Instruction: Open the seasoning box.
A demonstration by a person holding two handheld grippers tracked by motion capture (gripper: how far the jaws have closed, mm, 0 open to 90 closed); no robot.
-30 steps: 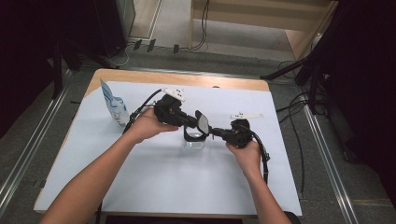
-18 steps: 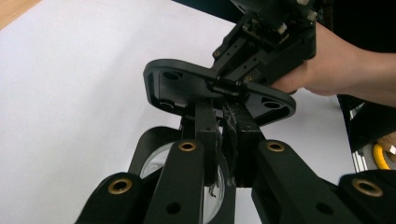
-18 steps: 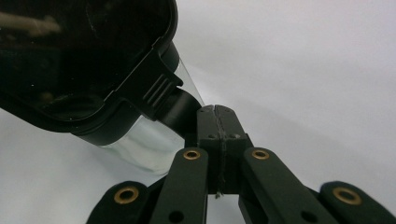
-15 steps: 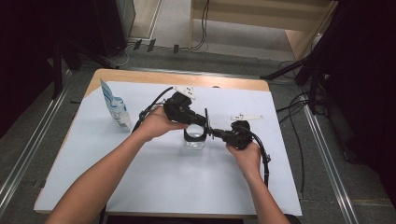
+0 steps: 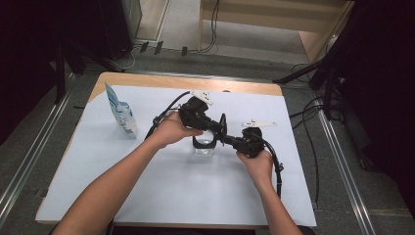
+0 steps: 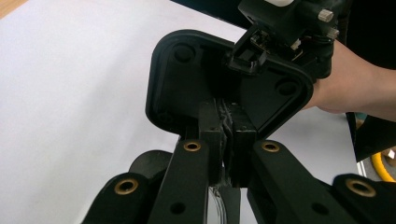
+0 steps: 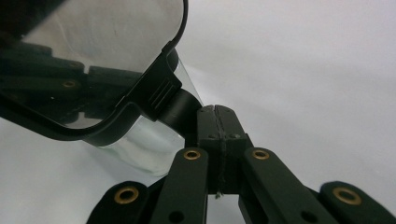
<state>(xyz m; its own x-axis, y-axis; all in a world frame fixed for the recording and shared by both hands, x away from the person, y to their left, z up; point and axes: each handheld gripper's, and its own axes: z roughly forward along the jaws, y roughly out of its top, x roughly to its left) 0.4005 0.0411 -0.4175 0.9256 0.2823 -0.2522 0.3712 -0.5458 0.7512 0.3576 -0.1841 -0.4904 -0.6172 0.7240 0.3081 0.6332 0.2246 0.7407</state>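
Both hand-held grippers, left (image 5: 221, 128) and right (image 5: 230, 139), clamp a stiff, light lid (image 6: 224, 88) over a fragile jar (image 5: 203, 147); edge grips suit.

glass jar (image 5: 203, 149): mostly hidden beneath lid (image 5: 222, 128) and grippers | pouch (image 5: 121, 116): print too small to read | left gripper (image 6: 227, 122): what its jaws pinch is hidden behind lid

Both forearms are bare, with no sleeves in sight. The left claw (image 5: 221, 128) and right claw (image 5: 228, 139) are matte black, with brass-ringed screw holes on their linkage bars, white parts on top and black trailing cables.
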